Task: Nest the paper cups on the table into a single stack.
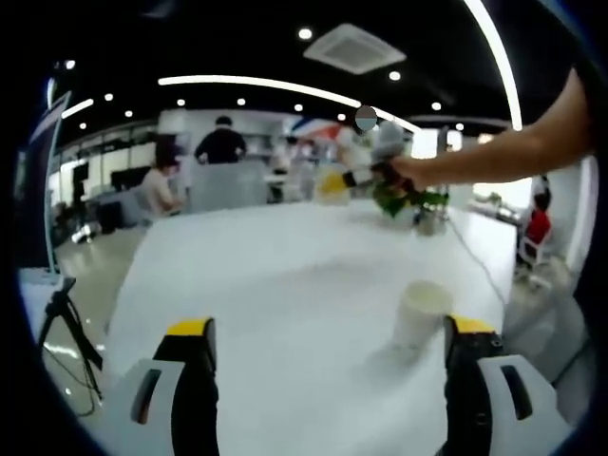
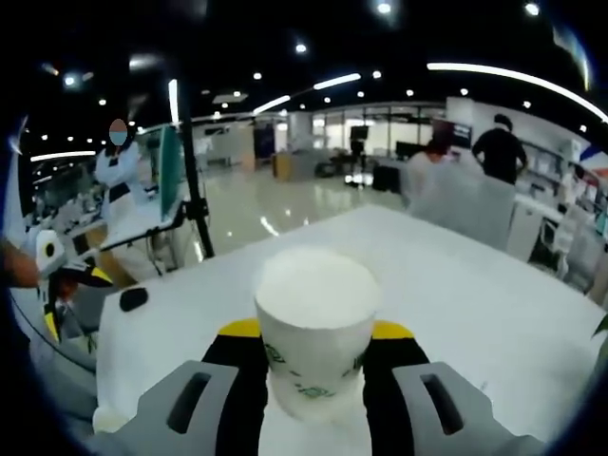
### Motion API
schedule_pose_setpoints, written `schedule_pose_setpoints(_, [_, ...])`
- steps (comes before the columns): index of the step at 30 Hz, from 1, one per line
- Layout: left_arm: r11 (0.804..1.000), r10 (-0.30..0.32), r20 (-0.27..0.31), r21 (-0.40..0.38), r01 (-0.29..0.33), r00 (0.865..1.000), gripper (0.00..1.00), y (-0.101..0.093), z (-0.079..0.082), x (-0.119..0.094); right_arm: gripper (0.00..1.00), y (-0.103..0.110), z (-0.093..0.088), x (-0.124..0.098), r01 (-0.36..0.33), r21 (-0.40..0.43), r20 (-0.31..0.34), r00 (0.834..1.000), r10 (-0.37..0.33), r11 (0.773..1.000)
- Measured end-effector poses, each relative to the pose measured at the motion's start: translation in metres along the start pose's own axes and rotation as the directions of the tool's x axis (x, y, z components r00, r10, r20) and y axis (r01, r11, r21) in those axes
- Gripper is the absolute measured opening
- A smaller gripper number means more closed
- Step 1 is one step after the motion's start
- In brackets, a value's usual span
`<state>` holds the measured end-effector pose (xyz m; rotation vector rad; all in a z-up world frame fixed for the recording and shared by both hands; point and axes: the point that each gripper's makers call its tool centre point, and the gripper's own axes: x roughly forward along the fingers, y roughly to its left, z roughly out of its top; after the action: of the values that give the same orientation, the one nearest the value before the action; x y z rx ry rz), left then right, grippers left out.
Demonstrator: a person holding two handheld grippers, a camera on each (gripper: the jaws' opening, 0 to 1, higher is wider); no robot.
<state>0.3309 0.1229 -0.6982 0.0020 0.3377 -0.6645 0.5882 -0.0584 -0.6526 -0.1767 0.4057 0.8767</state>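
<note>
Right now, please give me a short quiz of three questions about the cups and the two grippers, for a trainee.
1. True or false: the right gripper is shut on a paper cup.
2. In the left gripper view, the other cup stands on the white table nearer which jaw? A) left B) right
3. Fill in: the left gripper is ____ and holds nothing.

Key: 1 true; 2 B; 3 open.

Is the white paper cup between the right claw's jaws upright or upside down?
Upside down. The white paper cup shows its closed, flat base on top, and its green print reads inverted. The right claw grips its sides.
</note>
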Motion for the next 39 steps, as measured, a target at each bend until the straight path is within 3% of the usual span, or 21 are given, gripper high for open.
schedule_pose_setpoints(6, [1.000,-0.006,0.005,0.008,0.006,1.000,0.98,-0.002,0.007,-0.002,0.35,0.018,-0.001,-0.011,-0.021,0.003,-0.009,1.000,0.021,1.000])
schedule_pose_setpoints(18, [0.999,-0.038,-0.036,-0.007,0.037,0.999,0.98,-0.011,0.006,-0.002,0.35,0.039,-0.006,-0.032,-0.025,0.001,-0.019,1.000,0.025,1.000])
schedule_pose_setpoints(28, [0.999,-0.048,0.001,0.003,0.048,0.999,0.98,-0.011,0.028,-0.001,0.35,0.060,-0.015,-0.045,-0.066,-0.016,-0.038,0.997,0.066,0.998])
schedule_pose_setpoints(39, [0.999,-0.050,0.011,-0.004,0.050,0.999,0.97,-0.011,0.038,0.002,0.35,0.078,-0.015,-0.056,-0.097,-0.031,-0.038,0.995,0.096,0.995])
